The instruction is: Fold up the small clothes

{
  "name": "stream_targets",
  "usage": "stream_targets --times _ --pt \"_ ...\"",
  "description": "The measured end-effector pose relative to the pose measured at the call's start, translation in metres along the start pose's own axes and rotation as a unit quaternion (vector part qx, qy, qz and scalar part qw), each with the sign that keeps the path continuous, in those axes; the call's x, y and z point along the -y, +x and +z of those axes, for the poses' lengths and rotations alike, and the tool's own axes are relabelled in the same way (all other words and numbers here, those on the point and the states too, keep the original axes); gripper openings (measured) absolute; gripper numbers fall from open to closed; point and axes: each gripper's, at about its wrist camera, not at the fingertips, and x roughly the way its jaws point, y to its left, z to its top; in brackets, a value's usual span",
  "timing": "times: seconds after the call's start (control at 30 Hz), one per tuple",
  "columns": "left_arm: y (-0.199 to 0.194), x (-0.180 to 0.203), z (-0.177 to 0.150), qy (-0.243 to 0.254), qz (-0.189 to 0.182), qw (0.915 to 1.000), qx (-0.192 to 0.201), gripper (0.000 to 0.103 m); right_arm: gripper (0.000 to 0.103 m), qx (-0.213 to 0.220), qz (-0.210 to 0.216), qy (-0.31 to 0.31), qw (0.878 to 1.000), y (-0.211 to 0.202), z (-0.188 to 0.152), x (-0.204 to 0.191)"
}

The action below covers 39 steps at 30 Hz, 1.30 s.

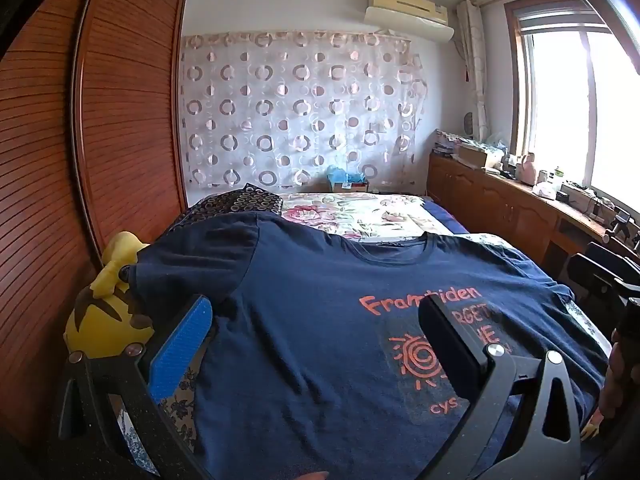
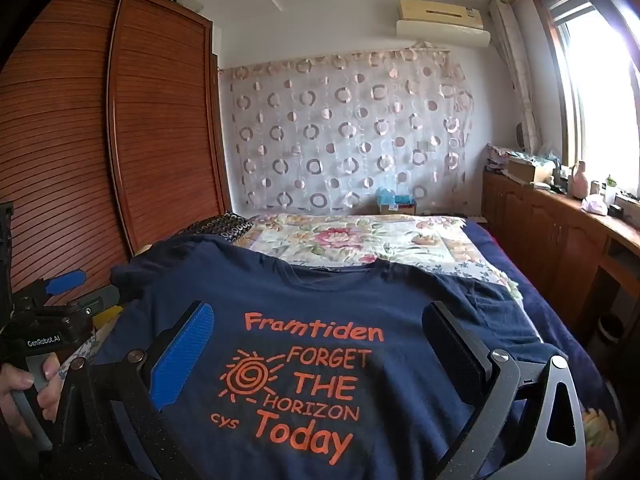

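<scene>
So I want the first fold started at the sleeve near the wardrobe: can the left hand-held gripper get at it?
Probably yes: the left hand-held gripper is open above the T-shirt, and nothing covers that sleeve.

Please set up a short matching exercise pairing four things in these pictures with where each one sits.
Things:
1. T-shirt
2. Plush toy
3. Air conditioner
4. Wardrobe

Places:
A. high on the far wall
B. spread flat on the bed, print up
C. along the left side of the room
D. by the shirt's left sleeve

Pairs: 1-B, 2-D, 3-A, 4-C
</scene>
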Motion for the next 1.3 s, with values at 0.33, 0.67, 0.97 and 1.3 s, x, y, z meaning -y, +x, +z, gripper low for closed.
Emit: stream_targets --times 0.33,0.67,0.97,1.3 --pt "-0.0004 0.0002 0.0001 0.004 0.001 1.0 0.001 0.103 0.103 0.004 0.0 0.003 1.0 0.0007 0.0 0.0015" --pt "0.0 0.0005 0.0 0.005 0.003 1.0 0.0 0.103 0.103 0.004 -0.001 0.003 1.0 -0.0022 0.001 0.0008" --pt "0.0 0.0004 0.0 0.006 0.003 1.0 0.0 0.103 0.103 0.004 0.0 0.003 1.0 0.0005 0.0005 0.0016" --pt "0.0006 0.0008 -0.0002 0.007 0.003 1.0 0.001 0.103 0.103 0.006 -0.001 0.004 1.0 -0.0005 0.0003 0.0016"
